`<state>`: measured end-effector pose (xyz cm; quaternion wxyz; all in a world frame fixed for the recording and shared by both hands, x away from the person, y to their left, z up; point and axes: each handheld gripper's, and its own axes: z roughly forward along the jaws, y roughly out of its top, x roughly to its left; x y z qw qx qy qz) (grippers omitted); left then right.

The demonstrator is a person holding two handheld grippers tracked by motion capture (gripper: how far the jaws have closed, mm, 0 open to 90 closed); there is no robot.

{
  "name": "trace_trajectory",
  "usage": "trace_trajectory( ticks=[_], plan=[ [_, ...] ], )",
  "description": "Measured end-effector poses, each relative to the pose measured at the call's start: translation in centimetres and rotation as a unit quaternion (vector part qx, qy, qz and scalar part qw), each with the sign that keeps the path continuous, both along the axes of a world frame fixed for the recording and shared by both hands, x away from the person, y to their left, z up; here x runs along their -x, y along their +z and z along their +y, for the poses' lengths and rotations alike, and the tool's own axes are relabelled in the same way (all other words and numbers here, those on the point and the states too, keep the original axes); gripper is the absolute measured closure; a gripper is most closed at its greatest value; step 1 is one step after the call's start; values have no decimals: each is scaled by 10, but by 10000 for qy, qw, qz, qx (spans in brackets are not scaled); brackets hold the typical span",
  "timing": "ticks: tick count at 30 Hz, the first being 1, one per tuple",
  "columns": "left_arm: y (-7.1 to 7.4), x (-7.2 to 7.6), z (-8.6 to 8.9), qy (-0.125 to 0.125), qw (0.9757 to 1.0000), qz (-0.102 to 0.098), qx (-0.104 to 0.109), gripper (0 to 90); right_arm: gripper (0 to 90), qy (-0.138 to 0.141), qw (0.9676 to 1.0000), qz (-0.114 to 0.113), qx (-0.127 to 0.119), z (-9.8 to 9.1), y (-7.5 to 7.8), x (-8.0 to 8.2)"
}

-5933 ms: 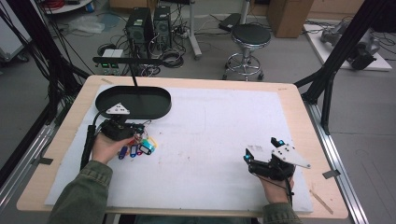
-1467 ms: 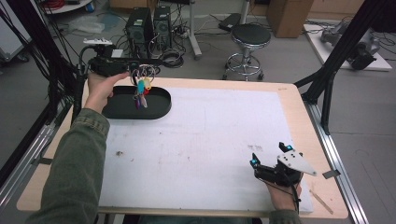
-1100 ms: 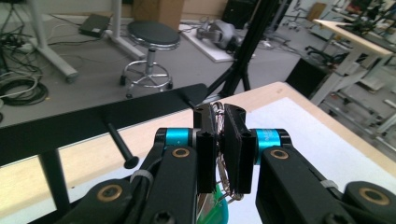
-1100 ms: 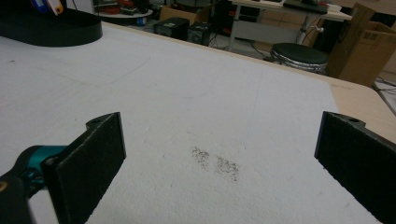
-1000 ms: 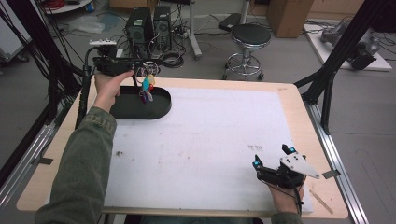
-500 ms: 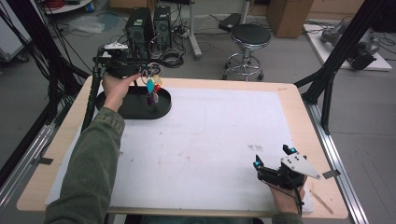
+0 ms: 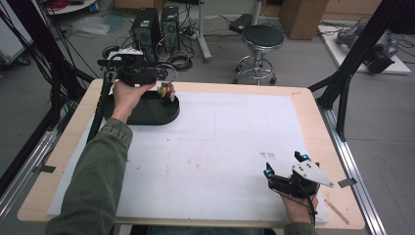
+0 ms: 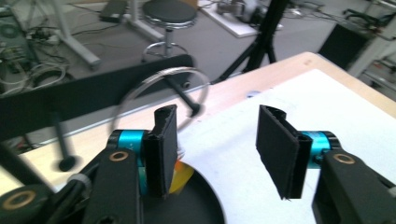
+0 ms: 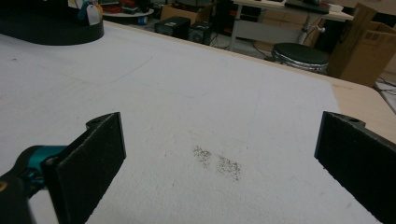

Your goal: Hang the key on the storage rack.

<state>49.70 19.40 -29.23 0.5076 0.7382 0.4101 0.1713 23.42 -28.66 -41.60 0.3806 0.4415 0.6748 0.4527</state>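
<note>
The left gripper (image 7: 164,81) hangs over the far right end of the black tray (image 7: 147,111), jaws parted with an open gap between them. A bunch of keys (image 7: 166,90) on a metal ring (image 8: 161,100) dangles just below and ahead of its jaws, above the tray. Beyond the tray rim, the white mat (image 7: 215,147) offers free passage toward the right gripper (image 7: 285,169). The right gripper's jaws stand wide with only bare mat between and ahead of them.
</note>
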Motion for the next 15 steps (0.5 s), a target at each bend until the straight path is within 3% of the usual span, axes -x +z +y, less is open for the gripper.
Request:
trace_trajectory(
  ticks=[1,5,10,15],
  plan=[
    [0,1,-3,-16,10000,35,22,441,8,2,10000,2,-2,0,0,0],
    [-2,6,-11,62,9995,29,-309,228,8,11,10000,9,15,1,0,-1],
    [-9,4,-16,34,9977,361,-568,25,8,45,10000,7,20,2,0,-1],
    [-12,8,-14,-197,9975,468,-481,16,8,40,10000,-7,24,1,0,-2]
  ],
)
